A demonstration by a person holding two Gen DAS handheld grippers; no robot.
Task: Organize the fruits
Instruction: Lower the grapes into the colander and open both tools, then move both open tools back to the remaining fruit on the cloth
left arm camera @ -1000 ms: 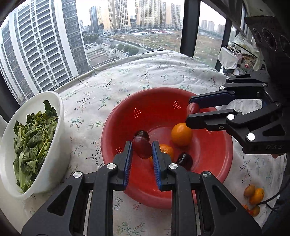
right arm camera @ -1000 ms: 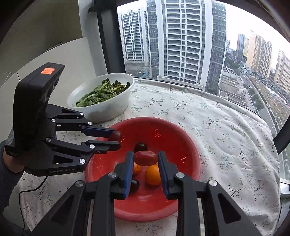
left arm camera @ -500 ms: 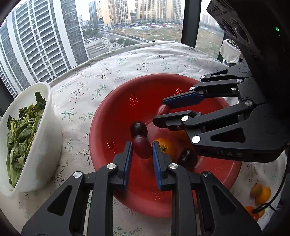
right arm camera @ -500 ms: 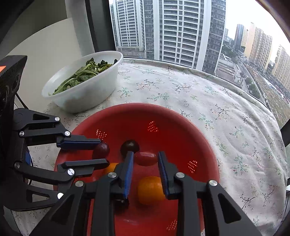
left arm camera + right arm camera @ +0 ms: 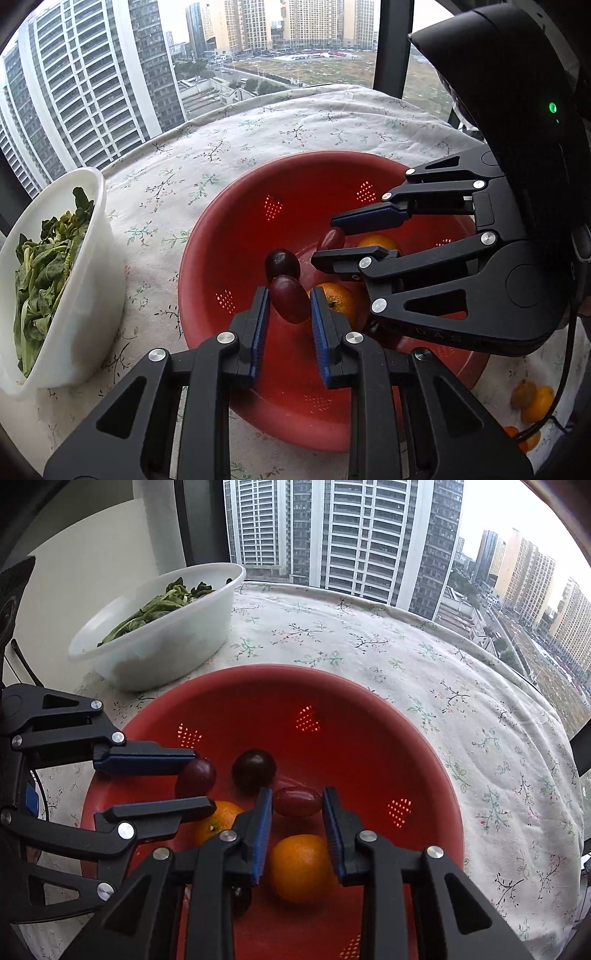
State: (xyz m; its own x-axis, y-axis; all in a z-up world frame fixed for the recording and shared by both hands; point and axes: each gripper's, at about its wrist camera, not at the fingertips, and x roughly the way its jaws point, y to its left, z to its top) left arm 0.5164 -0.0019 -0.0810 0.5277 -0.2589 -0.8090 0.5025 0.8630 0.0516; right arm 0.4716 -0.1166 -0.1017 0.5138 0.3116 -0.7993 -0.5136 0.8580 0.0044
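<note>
Here, left hand-held gripper (image 5: 287, 308) clenched on dark plum (image 5: 289, 298); right hand-held gripper (image 5: 297, 806) clenched on red tomato (image 5: 297, 801), inside red colander (image 5: 424, 760).

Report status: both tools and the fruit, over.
Left tool shut on dark red fruit. Right tool shut on oblong red fruit. Both over red colander; two oranges and one dark fruit below, tools close together.

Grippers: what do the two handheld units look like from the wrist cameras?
Both are matte black. The left gripper and right gripper have angular linkage arms with triangular cutouts, silver pivot screws and ribbed blue pads. The right unit's housing shows a green indicator light, faint embossed lettering and a black cable.
</note>
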